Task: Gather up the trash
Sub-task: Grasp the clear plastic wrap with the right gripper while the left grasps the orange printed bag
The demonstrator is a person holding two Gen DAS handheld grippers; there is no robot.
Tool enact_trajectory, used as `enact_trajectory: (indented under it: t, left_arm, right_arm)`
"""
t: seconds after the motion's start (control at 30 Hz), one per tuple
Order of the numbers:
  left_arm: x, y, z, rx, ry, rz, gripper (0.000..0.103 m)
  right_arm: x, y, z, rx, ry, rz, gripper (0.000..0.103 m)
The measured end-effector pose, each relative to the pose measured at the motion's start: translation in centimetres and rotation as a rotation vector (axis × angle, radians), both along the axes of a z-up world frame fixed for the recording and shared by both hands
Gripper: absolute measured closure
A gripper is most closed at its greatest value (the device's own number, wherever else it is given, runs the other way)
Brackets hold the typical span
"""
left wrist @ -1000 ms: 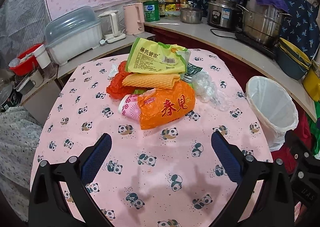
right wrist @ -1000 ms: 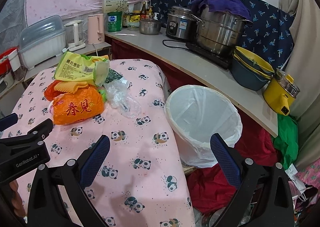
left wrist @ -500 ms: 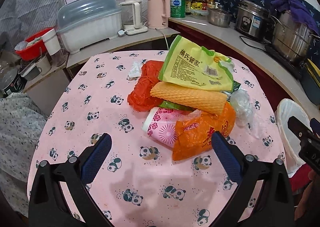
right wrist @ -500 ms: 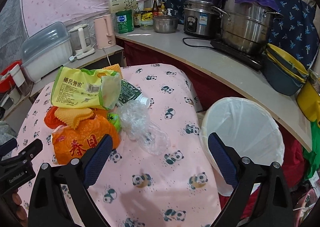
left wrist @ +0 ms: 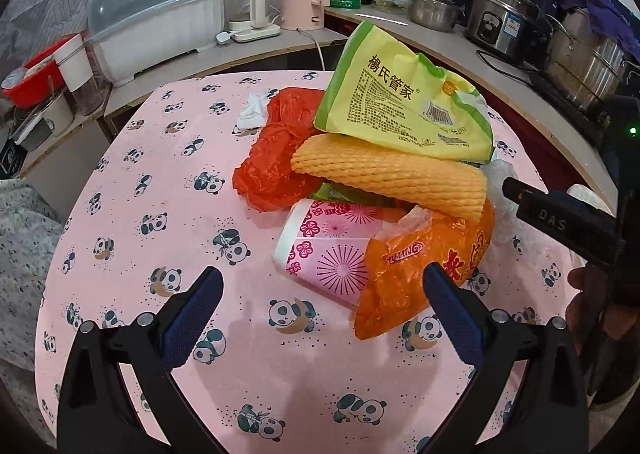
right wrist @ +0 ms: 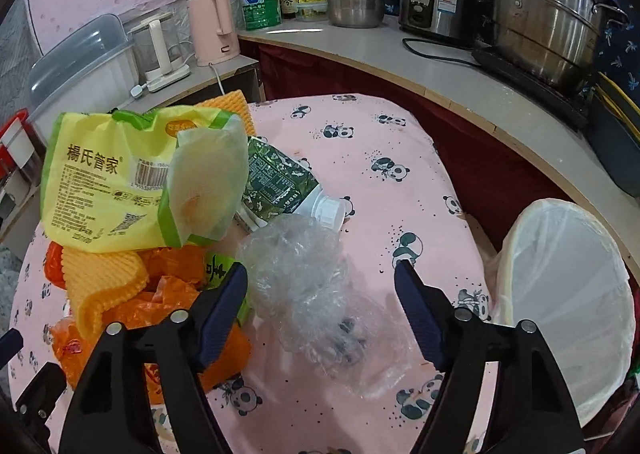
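Observation:
A pile of trash lies on the pink panda tablecloth [left wrist: 168,214]: a yellow-green snack bag [left wrist: 404,102], a yellow foam net [left wrist: 388,174], a red plastic bag [left wrist: 276,162], a pink paper cup [left wrist: 328,250] and an orange bag [left wrist: 424,262]. My left gripper [left wrist: 320,318] stands open just short of the cup and orange bag. My right gripper [right wrist: 320,306] hangs over a crumpled clear plastic wrap [right wrist: 312,286]; its jaws are closing with the wrap between them, pads not touching it. A green-labelled bottle [right wrist: 284,186] lies behind the wrap. The white-lined bin [right wrist: 568,294] stands at the table's right.
A curved counter [right wrist: 460,82] behind the table carries pots, a rice cooker [right wrist: 436,2], a pink kettle [right wrist: 212,26], jars and a covered dish rack [left wrist: 156,22]. Bare cloth lies in front of and to the left of the pile.
Both grippers have come down and closer to the pile. The right one swung left from over the bin to over the clear wrap, and its jaws have narrowed.

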State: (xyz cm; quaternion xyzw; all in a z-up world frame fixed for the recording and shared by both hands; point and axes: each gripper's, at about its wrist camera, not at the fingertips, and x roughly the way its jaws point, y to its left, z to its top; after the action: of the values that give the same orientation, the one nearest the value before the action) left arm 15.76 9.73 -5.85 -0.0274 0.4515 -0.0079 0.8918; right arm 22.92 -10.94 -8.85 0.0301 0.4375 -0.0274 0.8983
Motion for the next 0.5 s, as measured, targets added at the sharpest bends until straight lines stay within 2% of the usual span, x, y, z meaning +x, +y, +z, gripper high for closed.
enact_trajectory:
  t: [0.07, 0.13, 0.17, 0.23, 0.3, 0.37, 0.47, 0.5]
  left_arm:
    - [0.4, -0.4, -0.3, -0.005, 0.007, -0.016, 0.007]
    - [0.7, -1.0, -0.6, -0.01, 0.011, -0.037, 0.007]
    - [0.8, -1.2, -0.7, -0.01, 0.01, -0.046, 0.008]
    - [1.1, -1.8, -1.0, -0.008, 0.008, -0.07, 0.008]
    - [1.3, -2.5, -1.2, -0.004, 0.005, -0.092, 0.009]
    - [1.4, -3.2, -1.4, -0.005, 0.006, -0.117, 0.015]
    - [1.7, -4.1, -2.0, -0.004, 0.023, -0.145, 0.027]
    - [1.8, -4.4, -2.2, -0.003, 0.03, -0.155, 0.037]
  right_arm:
    - [0.4, 0.0, -0.9, 0.025, 0.028, 0.017, 0.063]
    - [0.3, -0.3, -1.2, 0.062, 0.033, 0.02, 0.068]
    - [0.0, -0.4, -1.1, 0.07, 0.026, 0.021, 0.078]
    - [-0.4, -0.6, -0.7, 0.07, 0.014, 0.025, 0.09]
    - [-1.1, -0.8, -0.3, 0.059, -0.001, 0.025, 0.094]
    - [-1.8, -1.1, 0.2, 0.042, -0.012, 0.018, 0.097]
    - [-3.0, -1.8, 0.7, 0.054, -0.017, 0.003, 0.098]
    - [-3.4, -2.0, 0.9, 0.055, -0.019, 0.0, 0.098]
